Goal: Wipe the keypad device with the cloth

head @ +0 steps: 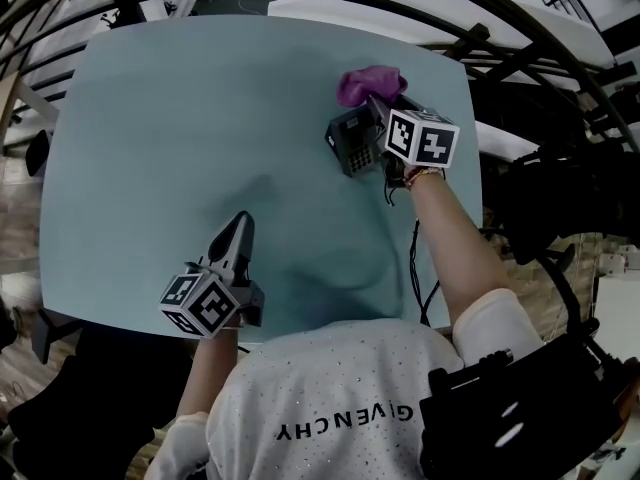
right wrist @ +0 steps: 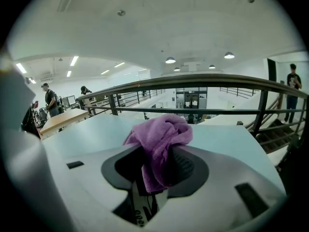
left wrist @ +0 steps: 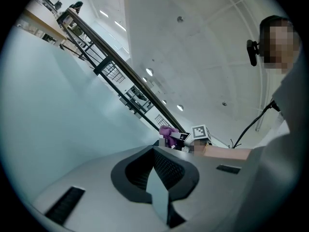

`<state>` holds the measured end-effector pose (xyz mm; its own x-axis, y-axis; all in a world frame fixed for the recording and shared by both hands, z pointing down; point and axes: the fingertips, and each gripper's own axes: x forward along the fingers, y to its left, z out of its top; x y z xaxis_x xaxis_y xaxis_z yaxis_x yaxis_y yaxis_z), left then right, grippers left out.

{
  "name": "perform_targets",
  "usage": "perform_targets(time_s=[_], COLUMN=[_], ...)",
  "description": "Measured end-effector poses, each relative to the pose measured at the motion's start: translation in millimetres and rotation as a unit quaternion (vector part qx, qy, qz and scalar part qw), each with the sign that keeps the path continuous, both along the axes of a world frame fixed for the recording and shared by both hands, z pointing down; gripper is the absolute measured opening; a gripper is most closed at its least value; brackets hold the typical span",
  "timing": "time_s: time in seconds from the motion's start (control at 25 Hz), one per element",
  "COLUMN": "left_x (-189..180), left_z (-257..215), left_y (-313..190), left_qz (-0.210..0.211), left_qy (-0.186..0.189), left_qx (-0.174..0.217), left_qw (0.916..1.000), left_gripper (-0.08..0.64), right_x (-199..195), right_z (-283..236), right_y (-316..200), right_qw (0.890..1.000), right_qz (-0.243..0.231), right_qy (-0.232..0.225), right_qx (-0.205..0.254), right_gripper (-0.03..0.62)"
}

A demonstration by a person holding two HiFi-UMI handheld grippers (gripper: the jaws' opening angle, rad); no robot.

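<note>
A dark keypad device (head: 352, 146) lies on the pale blue table (head: 200, 118) at the far right. My right gripper (head: 376, 104) is shut on a bunched purple cloth (head: 368, 83) and holds it over the device's far end. In the right gripper view the cloth (right wrist: 159, 139) fills the jaws and the device's buttons (right wrist: 140, 212) show just beneath. My left gripper (head: 240, 234) hovers near the table's front edge, well apart from the device, jaws together and holding nothing. From the left gripper view (left wrist: 157, 170) the cloth (left wrist: 167, 132) shows small and far off.
A black cable (head: 415, 258) hangs off the table's right edge beside the person's forearm. Curved black railings (head: 520, 38) run round the table's far and right sides. Several people stand in the background of the right gripper view.
</note>
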<state>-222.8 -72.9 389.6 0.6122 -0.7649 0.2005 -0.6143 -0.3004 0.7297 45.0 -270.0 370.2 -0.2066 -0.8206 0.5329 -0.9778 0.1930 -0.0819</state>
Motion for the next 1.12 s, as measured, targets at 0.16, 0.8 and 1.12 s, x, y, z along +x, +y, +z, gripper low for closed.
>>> perform_targets(time_s=[0.16,0.8,1.12], left_x=[3.8,-6.5,-5.8], left_z=[-3.7,-24.0,-21.5], left_y=[6.9,23.1,31.6], left_qz=[0.009,-0.002,-0.005], left_qy=[0.0,-0.019,-0.016], left_qx=[0.005,0.013,0.001], left_qw=[1.0,0.9997,0.9999], left_gripper=[-0.002,-0.001,-0.002], right_x=[-15.6,-129.0,-129.9], right_z=[1.6,-4.7,13.4], right_y=[6.5,45.3,61.8], right_qw=[1.0,0.949,0.92], right_qz=[-0.025,-0.247,-0.293], right_qy=[0.007,0.188,0.252], right_qx=[-0.004,0.049,0.072], right_gripper=[0.144,0.144,0.144])
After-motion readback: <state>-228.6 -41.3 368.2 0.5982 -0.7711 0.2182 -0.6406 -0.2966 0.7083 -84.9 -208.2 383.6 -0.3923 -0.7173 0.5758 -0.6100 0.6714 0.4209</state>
